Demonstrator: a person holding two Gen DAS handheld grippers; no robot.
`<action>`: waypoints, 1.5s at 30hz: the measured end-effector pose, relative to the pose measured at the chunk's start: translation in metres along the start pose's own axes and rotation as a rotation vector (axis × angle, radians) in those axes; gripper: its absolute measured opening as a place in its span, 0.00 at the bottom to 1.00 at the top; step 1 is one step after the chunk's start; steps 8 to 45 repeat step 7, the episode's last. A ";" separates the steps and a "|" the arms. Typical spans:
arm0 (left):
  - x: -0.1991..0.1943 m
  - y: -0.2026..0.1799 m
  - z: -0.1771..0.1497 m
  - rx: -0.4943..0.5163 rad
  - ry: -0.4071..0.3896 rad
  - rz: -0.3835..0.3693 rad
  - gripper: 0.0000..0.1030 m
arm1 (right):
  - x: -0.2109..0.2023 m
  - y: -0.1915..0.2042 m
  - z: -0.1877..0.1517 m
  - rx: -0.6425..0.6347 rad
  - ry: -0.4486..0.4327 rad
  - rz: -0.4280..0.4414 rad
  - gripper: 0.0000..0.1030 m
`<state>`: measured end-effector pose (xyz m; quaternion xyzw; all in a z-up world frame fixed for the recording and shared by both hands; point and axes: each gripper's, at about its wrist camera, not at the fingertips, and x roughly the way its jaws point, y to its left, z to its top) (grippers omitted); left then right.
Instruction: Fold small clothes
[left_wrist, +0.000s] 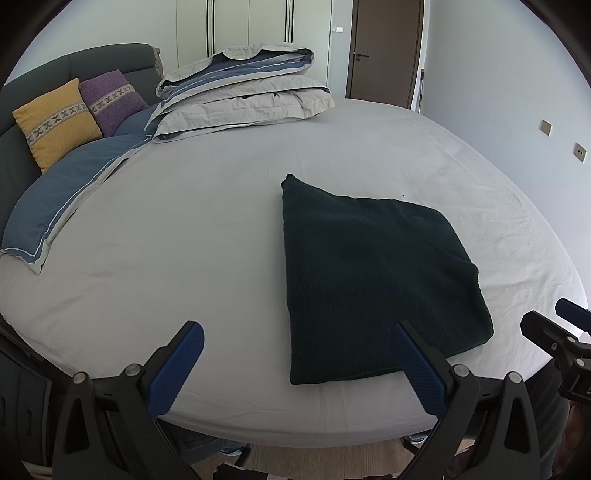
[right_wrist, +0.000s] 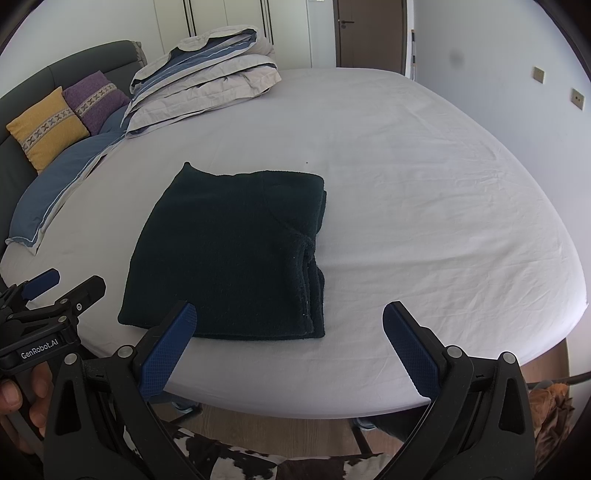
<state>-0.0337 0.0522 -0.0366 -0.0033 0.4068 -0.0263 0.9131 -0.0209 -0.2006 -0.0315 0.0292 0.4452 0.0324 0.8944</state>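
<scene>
Bedding fills most of both views: a bed (left_wrist: 221, 240) covered by a pale grey fitted sheet is seen, lightly creased towards its far side. Every place below is given relative to this bed. At its head end, a dark grey upholstered headboard (left_wrist: 110, 61) is seen. Against that headboard a mustard cushion (left_wrist: 55, 123) and a purple cushion (left_wrist: 110, 99) are propped, both crossed by a patterned band. On the bed's far part, near the cushions, a folded duvet (left_wrist: 243, 92) in grey and blue is stacked, and along the head side a blue pillow (left_wrist: 66, 195) with a pale border is laid flat. Beyond the far edge a brown door (left_wrist: 384, 51) is seen in the wall.

On the near part of the bed a dark green folded garment (right_wrist: 229, 251) is laid flat in a roughly square bundle, its layered edges shown on the side towards the foot in the right wrist view.

Just over the near edge, the left gripper (left_wrist: 299, 365) is held with its blue-padded fingers (left_wrist: 177, 369) spread wide and nothing between them; one finger overlaps the garment's near corner in the picture. The right gripper (right_wrist: 291, 347) is likewise held spread and empty, beside the garment's near edge.
</scene>
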 end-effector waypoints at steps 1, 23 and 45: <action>0.000 0.000 0.000 0.000 0.000 -0.001 1.00 | 0.000 0.000 0.000 0.000 0.001 0.000 1.00; 0.003 0.005 0.002 0.001 -0.003 0.003 1.00 | 0.001 0.000 -0.002 -0.003 0.004 0.004 1.00; 0.003 0.005 0.002 0.001 -0.003 0.003 1.00 | 0.001 0.000 -0.002 -0.003 0.004 0.004 1.00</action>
